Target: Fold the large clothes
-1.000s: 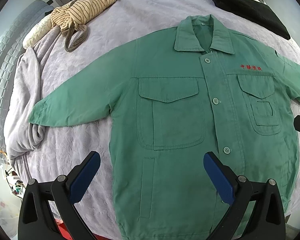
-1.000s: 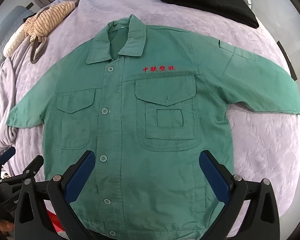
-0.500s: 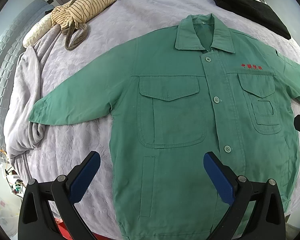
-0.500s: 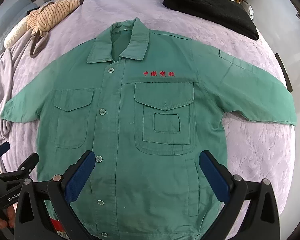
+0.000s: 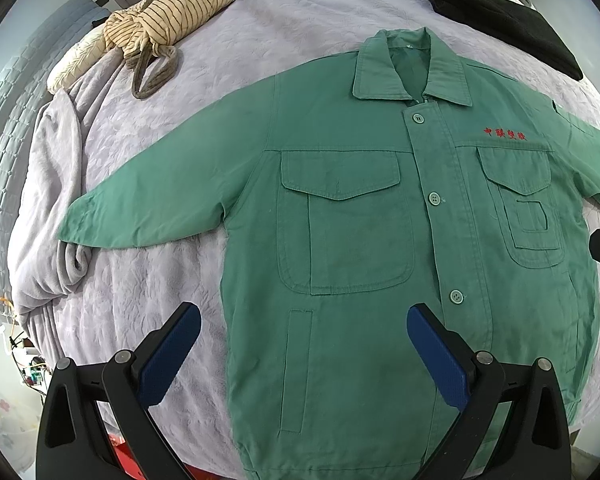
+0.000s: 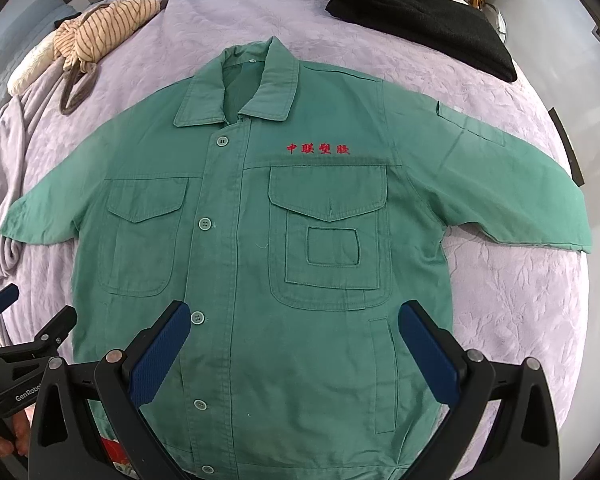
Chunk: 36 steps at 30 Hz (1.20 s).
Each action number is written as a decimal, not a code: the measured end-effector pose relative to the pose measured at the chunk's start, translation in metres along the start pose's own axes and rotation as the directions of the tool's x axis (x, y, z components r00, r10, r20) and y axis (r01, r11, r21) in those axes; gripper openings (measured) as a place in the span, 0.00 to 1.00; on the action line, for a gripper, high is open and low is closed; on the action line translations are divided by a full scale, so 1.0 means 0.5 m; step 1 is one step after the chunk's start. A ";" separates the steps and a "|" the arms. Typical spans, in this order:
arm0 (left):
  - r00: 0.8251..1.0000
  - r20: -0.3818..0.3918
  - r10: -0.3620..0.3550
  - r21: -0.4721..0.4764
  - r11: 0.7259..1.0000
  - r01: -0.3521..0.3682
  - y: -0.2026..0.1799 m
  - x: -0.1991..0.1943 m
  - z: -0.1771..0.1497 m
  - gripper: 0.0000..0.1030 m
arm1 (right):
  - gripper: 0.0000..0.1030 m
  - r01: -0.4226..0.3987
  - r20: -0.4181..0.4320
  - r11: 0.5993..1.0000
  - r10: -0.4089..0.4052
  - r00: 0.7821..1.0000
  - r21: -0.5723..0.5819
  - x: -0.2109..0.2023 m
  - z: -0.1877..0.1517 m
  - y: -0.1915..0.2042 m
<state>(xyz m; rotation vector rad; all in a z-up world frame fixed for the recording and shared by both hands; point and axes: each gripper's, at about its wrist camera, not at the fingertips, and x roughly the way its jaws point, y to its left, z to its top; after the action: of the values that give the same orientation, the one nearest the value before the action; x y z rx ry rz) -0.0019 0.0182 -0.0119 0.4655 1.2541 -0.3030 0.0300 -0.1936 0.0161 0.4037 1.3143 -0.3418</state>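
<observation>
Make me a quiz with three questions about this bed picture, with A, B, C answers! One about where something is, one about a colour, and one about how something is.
1. Where is the black clothing?
A. Beyond the jacket's collar, toward the right
B. On the jacket's left sleeve
C. Inside a chest pocket

2. What colour is the writing on the jacket?
A. White
B. Red
C. Yellow

3. How is the jacket lying?
A. Rolled into a ball
B. Folded in half
C. Spread flat, front up, sleeves out

Answers:
1. A, the black pile sits on the blanket past the collar, apart from the jacket.
2. B, red characters run above the chest pocket.
3. C, the buttons face up and both sleeves stretch sideways, while the left tool and right tool are open above it.
</observation>
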 end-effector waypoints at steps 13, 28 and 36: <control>1.000 -0.005 0.005 -0.001 1.000 -0.005 -0.006 -0.001 -0.002 1.00 | 1.00 0.001 0.001 1.000 -0.001 1.000 -0.001 0.000 -0.002 0.002; 1.000 -0.014 0.012 -0.017 1.000 -0.012 -0.003 0.006 -0.004 1.00 | 1.00 0.013 -0.002 1.000 -0.013 1.000 -0.009 -0.001 -0.010 0.004; 1.000 -0.031 0.002 -0.054 0.999 -0.004 0.033 0.034 -0.011 1.00 | 1.00 0.033 -0.006 0.999 -0.033 0.999 -0.026 0.011 -0.018 0.025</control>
<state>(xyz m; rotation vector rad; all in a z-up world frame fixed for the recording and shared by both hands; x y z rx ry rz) 0.0063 0.0360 -0.0268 0.4269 1.2883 -0.2597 0.0295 -0.1784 0.0098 0.3623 1.3317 -0.3509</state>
